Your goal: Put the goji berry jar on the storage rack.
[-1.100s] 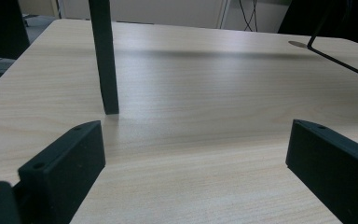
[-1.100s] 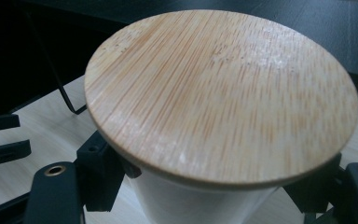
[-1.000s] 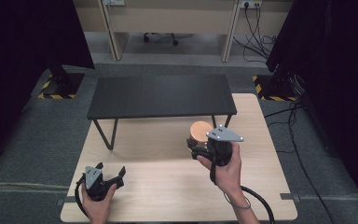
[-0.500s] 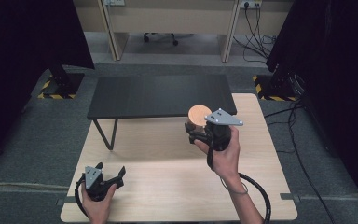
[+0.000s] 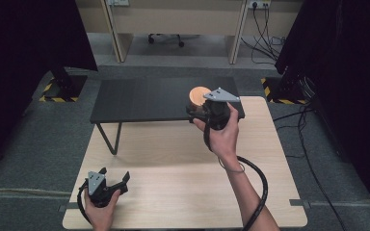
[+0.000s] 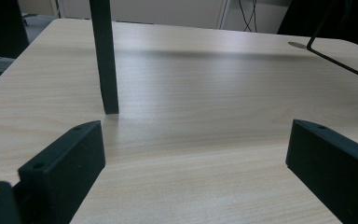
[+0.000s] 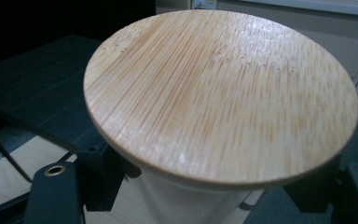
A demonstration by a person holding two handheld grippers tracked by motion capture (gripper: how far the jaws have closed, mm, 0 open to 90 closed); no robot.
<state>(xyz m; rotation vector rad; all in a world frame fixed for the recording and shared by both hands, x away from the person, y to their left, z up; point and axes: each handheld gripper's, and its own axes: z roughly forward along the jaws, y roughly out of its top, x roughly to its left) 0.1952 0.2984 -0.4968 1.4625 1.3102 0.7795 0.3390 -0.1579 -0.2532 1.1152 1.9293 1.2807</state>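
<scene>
A white container (image 7: 186, 203) with a round bamboo lid (image 7: 221, 88) sits between the jaws of my right gripper (image 7: 205, 200), which is shut on its body below the lid. In the high view the lidded container (image 5: 198, 95) hangs over the right end of the black low table (image 5: 144, 98), with the right gripper (image 5: 197, 109) just behind it. My left gripper (image 5: 114, 174) rests on the light wooden table (image 5: 183, 178) at the front left. Its jaws stand wide open, and in the left gripper view the gripper (image 6: 198, 158) has only bare wood between them.
The black low table stands on thin metal legs (image 6: 105, 56) on the far half of the wooden table. Grey carpet surrounds it, with dark curtains at both sides, desk legs and cables (image 5: 265, 19) at the back. The right gripper's cable (image 5: 257, 187) loops along the forearm.
My right gripper has carried the lidded container up and away from me, from above the wooden table to the right end of the black table. The left gripper has stayed still.
</scene>
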